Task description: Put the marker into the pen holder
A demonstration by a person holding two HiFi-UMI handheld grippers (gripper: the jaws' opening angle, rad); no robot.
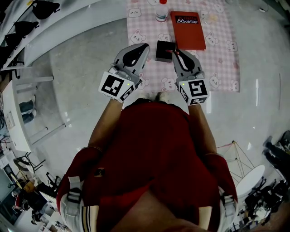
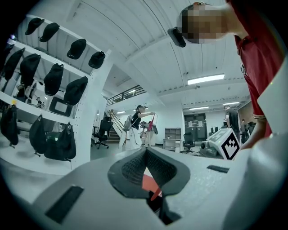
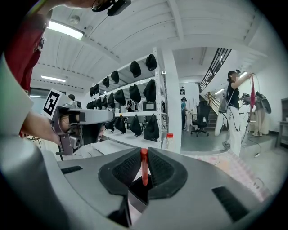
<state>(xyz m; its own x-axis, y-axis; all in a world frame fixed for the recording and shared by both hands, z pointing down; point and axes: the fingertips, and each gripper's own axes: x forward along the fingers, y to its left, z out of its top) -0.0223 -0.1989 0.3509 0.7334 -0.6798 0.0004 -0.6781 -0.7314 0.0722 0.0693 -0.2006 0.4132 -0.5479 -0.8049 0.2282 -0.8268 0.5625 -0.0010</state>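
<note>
Head view: left tongs point(image 1: 144, 47) and right tongs point(image 1: 178, 54) sit either side of the black pen holder point(image 1: 164, 50) on the pink cloth point(image 1: 222, 54). The red book point(image 1: 187, 29) reads "Mobilier".

Left gripper view: left tongs pinched together, empty.

Right gripper view: right tongs clenched on the red marker point(image 3: 144, 167), long axis upright, rounded end up.

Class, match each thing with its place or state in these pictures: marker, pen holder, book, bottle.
Things:
1 marker
2 pen holder
3 book
4 bottle

Places or states:
A lies flat on the mat
B clamped in the right claw
C stands upright at the mat's far end
D black, just ahead of the claw tips

Pairs: 1-B, 2-D, 3-A, 4-C
</note>
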